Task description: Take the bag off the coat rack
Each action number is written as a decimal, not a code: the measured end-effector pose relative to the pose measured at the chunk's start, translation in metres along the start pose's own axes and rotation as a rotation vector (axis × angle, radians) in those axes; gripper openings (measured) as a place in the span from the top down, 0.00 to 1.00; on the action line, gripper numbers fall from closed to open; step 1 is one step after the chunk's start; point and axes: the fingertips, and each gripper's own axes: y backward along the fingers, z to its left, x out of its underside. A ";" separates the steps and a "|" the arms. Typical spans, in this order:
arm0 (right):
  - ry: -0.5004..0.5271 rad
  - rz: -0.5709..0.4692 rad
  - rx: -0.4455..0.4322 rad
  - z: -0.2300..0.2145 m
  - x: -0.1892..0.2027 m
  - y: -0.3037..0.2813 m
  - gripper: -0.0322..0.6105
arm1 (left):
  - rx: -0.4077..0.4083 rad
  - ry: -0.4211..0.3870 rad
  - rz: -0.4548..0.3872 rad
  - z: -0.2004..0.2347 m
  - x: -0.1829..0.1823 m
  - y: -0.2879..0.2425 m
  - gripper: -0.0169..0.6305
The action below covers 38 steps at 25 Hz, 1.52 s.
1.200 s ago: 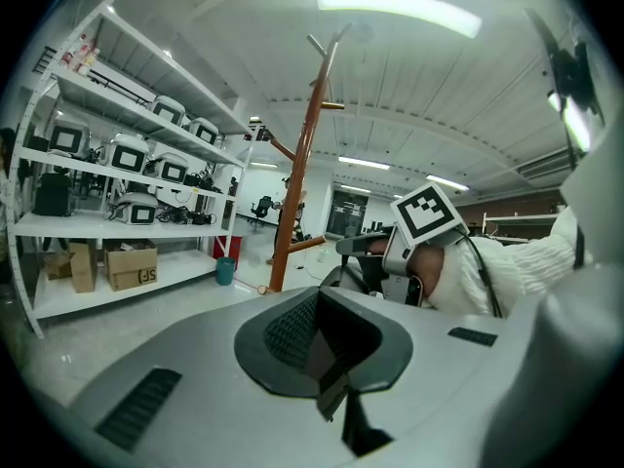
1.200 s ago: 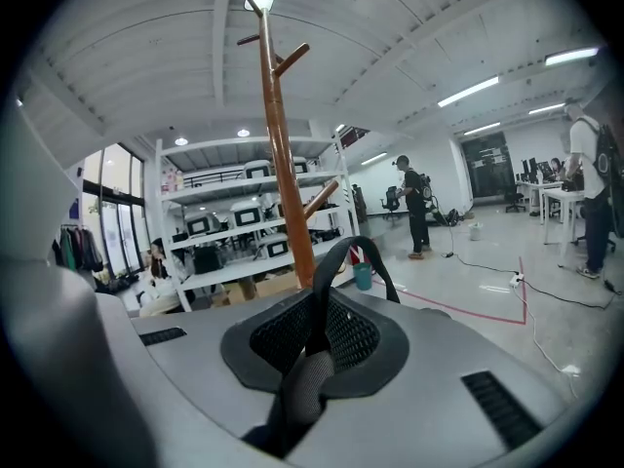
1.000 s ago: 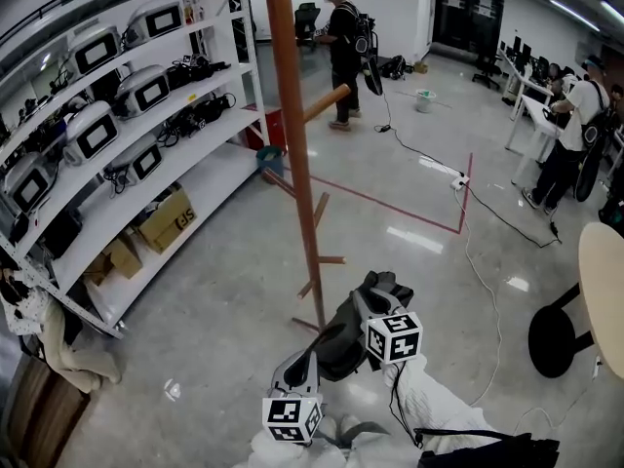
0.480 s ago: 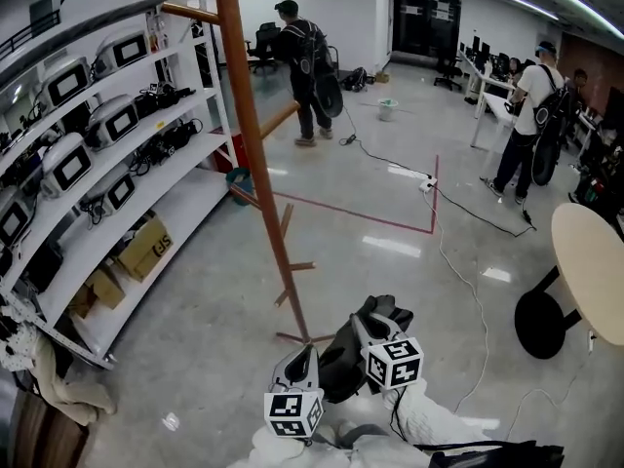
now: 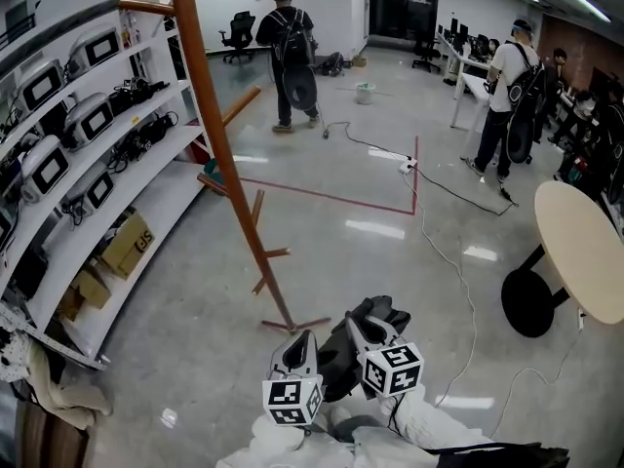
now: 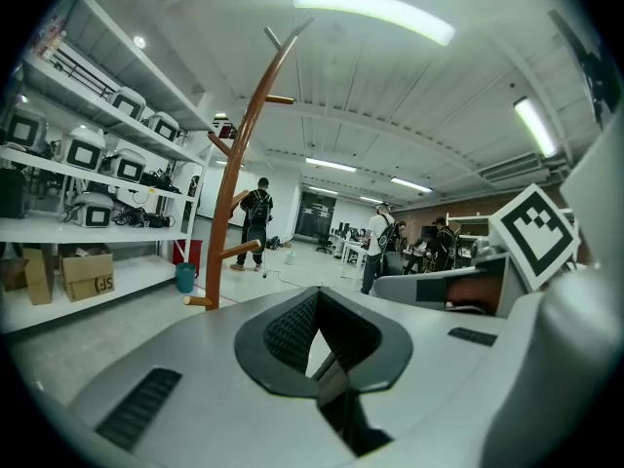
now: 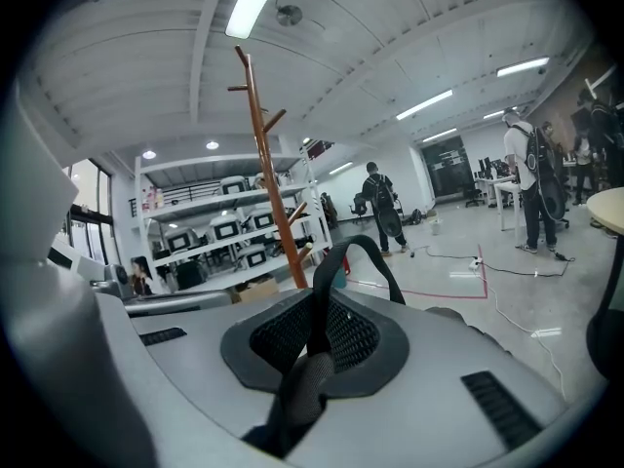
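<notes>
Black bag [image 5: 343, 347], clear of the coat rack [image 5: 219, 154], hangs pinched by its strap [image 7: 356, 252] in the closed jaws of the left gripper [image 6: 317, 351] and right gripper [image 7: 317, 344].

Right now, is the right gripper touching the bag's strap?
Touching. The right gripper view shows the right gripper with its jaws closed on the black bag strap, which loops up out of them.

Grey left tongs [image 5: 302, 342] and right tongs [image 5: 359, 322] each bear a white, black-marked cube [image 5: 291, 401], beside white sleeves [image 5: 429, 427].

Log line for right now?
bag: off coat rack | left gripper: shut on bag | right gripper: shut on strap
</notes>
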 end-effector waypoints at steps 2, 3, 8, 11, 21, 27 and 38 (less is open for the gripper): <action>-0.010 -0.002 -0.011 0.001 0.000 0.007 0.89 | -0.010 0.003 -0.004 -0.005 -0.001 -0.001 0.97; -0.015 -0.003 -0.020 0.002 -0.001 0.010 0.89 | -0.016 0.004 -0.009 -0.006 -0.003 -0.001 0.97; -0.040 -0.012 -0.050 0.009 -0.006 0.017 0.89 | -0.035 -0.003 -0.037 -0.009 -0.015 0.005 0.97; -0.038 -0.013 -0.063 0.012 -0.004 0.023 0.89 | -0.044 -0.007 -0.044 -0.013 -0.015 0.011 0.97; -0.015 -0.025 -0.056 0.033 0.002 0.036 0.89 | -0.027 -0.018 -0.050 -0.014 -0.015 0.037 0.97; -0.030 -0.034 -0.034 0.051 0.004 0.046 0.89 | -0.011 -0.009 -0.065 -0.010 -0.019 0.058 0.97; -0.053 -0.042 -0.049 0.079 0.013 0.050 0.89 | -0.058 0.005 -0.086 0.008 -0.013 0.093 0.97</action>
